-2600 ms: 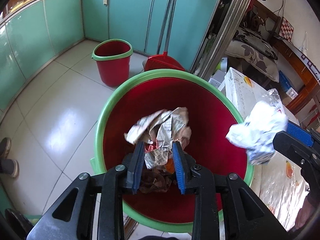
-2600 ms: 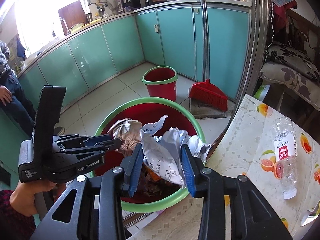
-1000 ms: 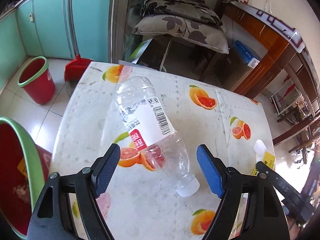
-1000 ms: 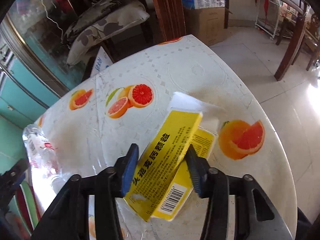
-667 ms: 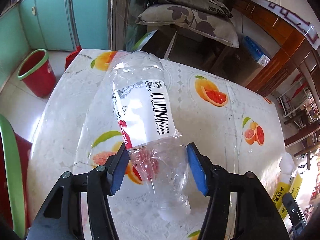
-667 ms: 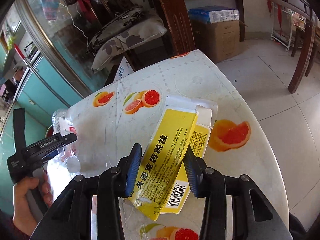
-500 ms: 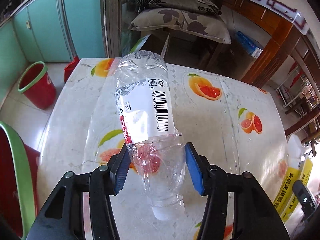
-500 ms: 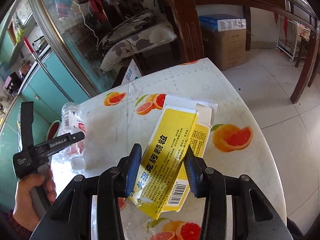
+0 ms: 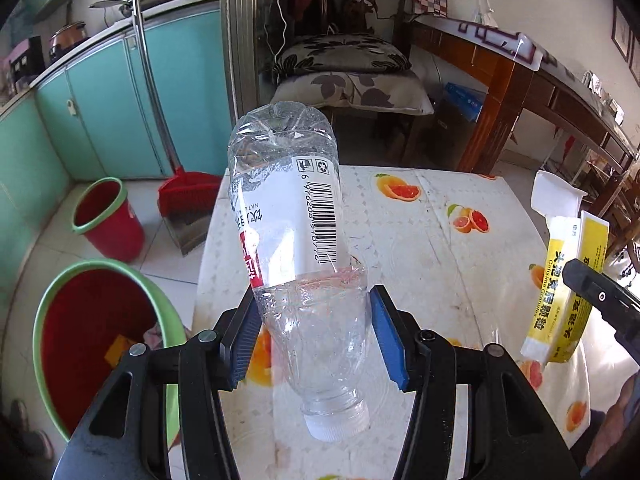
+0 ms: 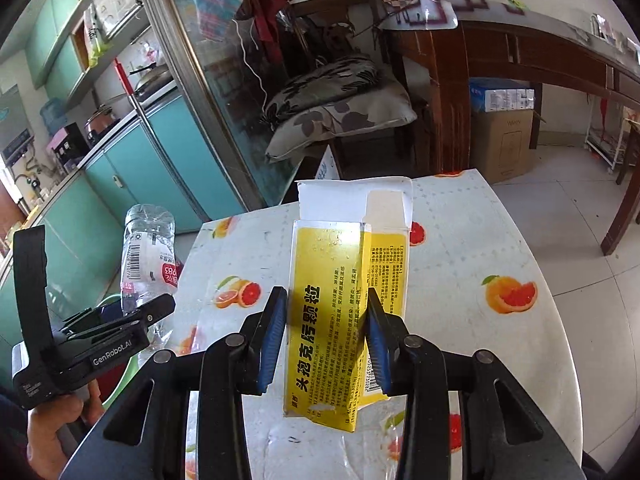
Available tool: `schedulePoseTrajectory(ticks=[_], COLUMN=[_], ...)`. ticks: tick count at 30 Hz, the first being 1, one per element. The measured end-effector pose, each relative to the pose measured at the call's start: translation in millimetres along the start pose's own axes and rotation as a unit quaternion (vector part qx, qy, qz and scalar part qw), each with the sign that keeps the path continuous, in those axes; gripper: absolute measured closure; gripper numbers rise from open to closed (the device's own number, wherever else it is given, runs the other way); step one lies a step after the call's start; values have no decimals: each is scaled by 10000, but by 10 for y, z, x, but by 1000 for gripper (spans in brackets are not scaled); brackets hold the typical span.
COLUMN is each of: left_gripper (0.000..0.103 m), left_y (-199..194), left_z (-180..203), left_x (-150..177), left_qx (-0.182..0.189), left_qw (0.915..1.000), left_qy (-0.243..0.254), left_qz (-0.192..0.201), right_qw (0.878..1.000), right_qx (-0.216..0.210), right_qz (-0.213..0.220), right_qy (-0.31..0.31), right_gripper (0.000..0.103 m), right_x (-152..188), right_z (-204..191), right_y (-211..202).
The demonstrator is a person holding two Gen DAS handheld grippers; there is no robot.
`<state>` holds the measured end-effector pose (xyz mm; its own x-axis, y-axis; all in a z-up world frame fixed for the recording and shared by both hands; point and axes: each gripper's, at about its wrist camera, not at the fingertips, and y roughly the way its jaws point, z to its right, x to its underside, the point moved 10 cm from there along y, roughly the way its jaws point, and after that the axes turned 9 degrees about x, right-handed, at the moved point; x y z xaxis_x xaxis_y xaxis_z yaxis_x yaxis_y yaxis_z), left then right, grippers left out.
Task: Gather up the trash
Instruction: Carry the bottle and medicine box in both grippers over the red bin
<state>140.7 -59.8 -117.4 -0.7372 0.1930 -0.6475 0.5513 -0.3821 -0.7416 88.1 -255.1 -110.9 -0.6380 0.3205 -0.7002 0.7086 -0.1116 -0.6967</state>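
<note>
A clear plastic bottle with a white label is lifted above the table, cap end towards the camera. My left gripper is shut on its lower body, both blue pads pressing it. A flattened yellow carton with open white flaps is also held off the table. My right gripper is shut on it, and its jaws are closing a little tighter. The right wrist view shows the bottle at the left, held by a hand. The left wrist view shows the carton at the right.
The table has an orange-print plastic cover. A large red bin with a green rim stands on the floor to its left. Beyond it are a smaller red bucket and a red dustpan. A chair with pillows stands behind the table.
The left gripper, earlier open around the bottle lying on the table, has shut on it and lifted it. The right gripper has raised the yellow carton off the table.
</note>
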Motion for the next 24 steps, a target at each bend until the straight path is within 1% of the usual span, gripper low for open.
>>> schedulePoseTrajectory(ticks=[11,17,24], left_gripper=[51,51,51], left_y=[-336,-468,-586], left_z=[-335,-555,-781], left_x=[85,125,188], left_qx=[-88,-226,-277], left_qw=[9996,9991,9987], left_qy=[-192,-252,-346], left_qz=[178,236,255], right_qw=[9990,9978,9960], right_qx=[-226,-346,-482], right_qz=[188,246,247], right_qy=[-322,-512,-714], right_gripper=[67,67,67], right_x=[-20,-22,22], right_z=[-559,-832,-1131], right_y=[-238,-300,-333])
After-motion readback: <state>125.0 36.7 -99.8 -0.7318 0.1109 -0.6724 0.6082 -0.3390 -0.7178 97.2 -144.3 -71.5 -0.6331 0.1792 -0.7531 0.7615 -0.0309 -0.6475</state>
